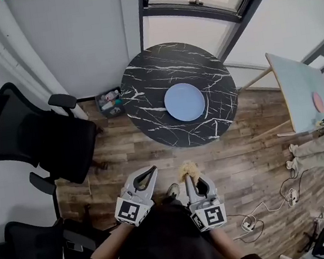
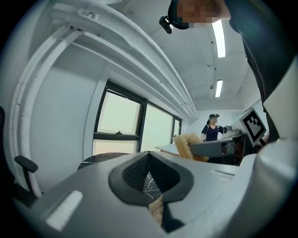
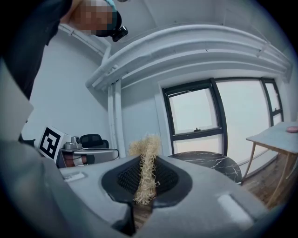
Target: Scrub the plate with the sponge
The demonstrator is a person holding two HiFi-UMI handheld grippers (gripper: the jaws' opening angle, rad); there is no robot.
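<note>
A light blue plate (image 1: 184, 101) lies on the round black marble table (image 1: 144, 81), well ahead of both grippers. My right gripper (image 1: 188, 180) is shut on a straw-coloured fibrous sponge (image 1: 188, 168), whose flattened tuft stands between the pads (image 3: 148, 172). My left gripper (image 1: 150, 172) is beside it on the left, shut with nothing in it (image 2: 149, 175). Both are held over the wooden floor, short of the table. The left gripper view shows the sponge (image 2: 188, 145) off to the right and the table edge (image 2: 100, 160). The right gripper view has the table (image 3: 212, 163) ahead.
Two black office chairs (image 1: 38, 136) stand to the left. A small bin of bottles (image 1: 110, 102) sits by the table's left side. A pale wooden table (image 1: 299, 93) stands at the right, with cables and plugs (image 1: 261, 210) on the floor. A person (image 2: 213, 129) stands far off.
</note>
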